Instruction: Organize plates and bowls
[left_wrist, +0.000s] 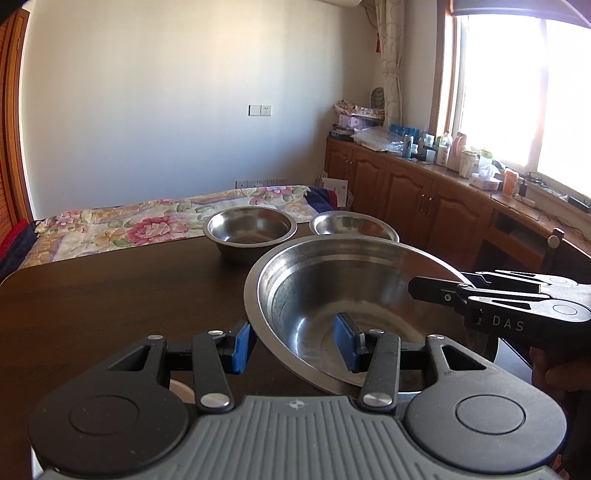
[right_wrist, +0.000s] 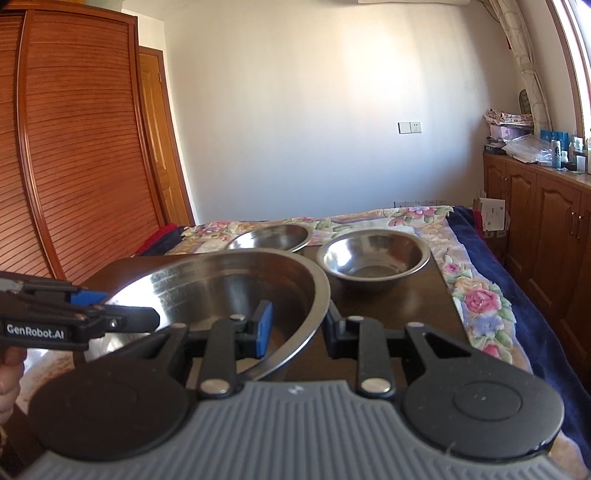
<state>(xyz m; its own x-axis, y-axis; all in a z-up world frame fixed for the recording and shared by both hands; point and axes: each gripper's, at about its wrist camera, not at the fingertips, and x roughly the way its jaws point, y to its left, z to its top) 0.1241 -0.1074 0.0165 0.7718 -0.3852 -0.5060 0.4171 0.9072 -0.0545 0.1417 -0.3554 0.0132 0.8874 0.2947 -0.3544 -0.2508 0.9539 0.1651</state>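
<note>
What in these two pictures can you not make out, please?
1. Underside of the large stainless steel bowl: both views, hidden by its own wall; whether it clears the dark wooden table is unclear.
2. Outer pad of the right claw: right wrist view, behind the bowl's rim.
3. Pale round object: left wrist view, mostly under the left claw.
4. Small bottles at far right: left wrist view, too small, in glare.

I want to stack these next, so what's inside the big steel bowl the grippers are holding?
The big bowl holds no dishes or food, just one blue finger of each gripper, left and right, hooked over its rim. The bottom nearest the cameras is hidden.
</note>
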